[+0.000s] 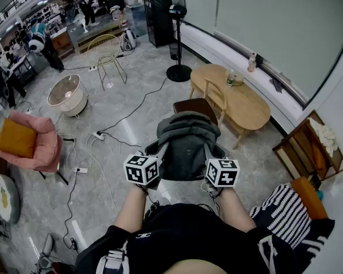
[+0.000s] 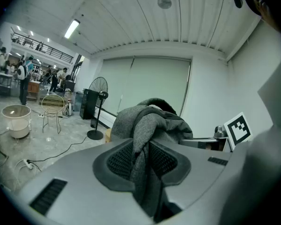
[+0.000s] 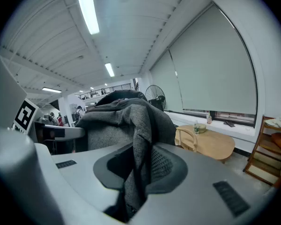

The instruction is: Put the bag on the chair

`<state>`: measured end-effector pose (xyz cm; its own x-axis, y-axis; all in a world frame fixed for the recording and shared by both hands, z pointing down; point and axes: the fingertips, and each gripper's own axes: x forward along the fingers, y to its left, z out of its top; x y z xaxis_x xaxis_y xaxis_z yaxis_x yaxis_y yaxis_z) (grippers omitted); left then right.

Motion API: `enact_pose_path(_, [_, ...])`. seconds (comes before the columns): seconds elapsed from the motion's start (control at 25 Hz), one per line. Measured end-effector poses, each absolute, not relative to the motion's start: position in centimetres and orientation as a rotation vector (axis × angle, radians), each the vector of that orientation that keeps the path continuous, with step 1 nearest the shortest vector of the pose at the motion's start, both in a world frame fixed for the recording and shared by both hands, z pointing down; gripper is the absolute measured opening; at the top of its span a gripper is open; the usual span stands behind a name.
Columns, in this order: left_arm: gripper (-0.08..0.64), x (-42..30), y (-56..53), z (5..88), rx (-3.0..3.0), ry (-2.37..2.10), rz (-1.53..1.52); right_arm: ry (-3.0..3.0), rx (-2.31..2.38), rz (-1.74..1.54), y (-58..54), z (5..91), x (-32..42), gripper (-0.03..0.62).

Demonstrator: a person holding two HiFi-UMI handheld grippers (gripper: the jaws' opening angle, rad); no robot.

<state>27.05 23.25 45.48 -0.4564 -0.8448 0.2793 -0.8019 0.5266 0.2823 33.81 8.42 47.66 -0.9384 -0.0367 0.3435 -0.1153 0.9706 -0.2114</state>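
Observation:
A grey fabric bag (image 1: 186, 143) hangs in the air between my two grippers, over the floor just in front of me. My left gripper (image 1: 159, 151) is shut on a fold of the bag's left side, and the cloth is pinched between its pads (image 2: 155, 159). My right gripper (image 1: 209, 152) is shut on the bag's right side in the same way, with fabric squeezed between its pads (image 3: 160, 163). Just beyond the bag stands a chair (image 1: 195, 105) with a dark brown seat and a light wooden back. The bag hides the near part of the seat.
An oval wooden table (image 1: 243, 103) with bottles stands right of the chair. A pedestal fan (image 1: 175, 36) and a wire chair (image 1: 106, 55) are farther back. Cables and a power strip (image 1: 98, 135) lie on the floor at left, near a pink armchair (image 1: 39, 147). A wooden shelf (image 1: 308, 148) is at right.

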Motion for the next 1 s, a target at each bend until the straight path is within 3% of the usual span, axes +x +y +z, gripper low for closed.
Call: enact_pose_path(1.0, [0.103,16.2,26.3,46.3,1.446,-2.312,-0.183,-2.782,0.236,0.320,11.8,48.1,24.4,0.089])
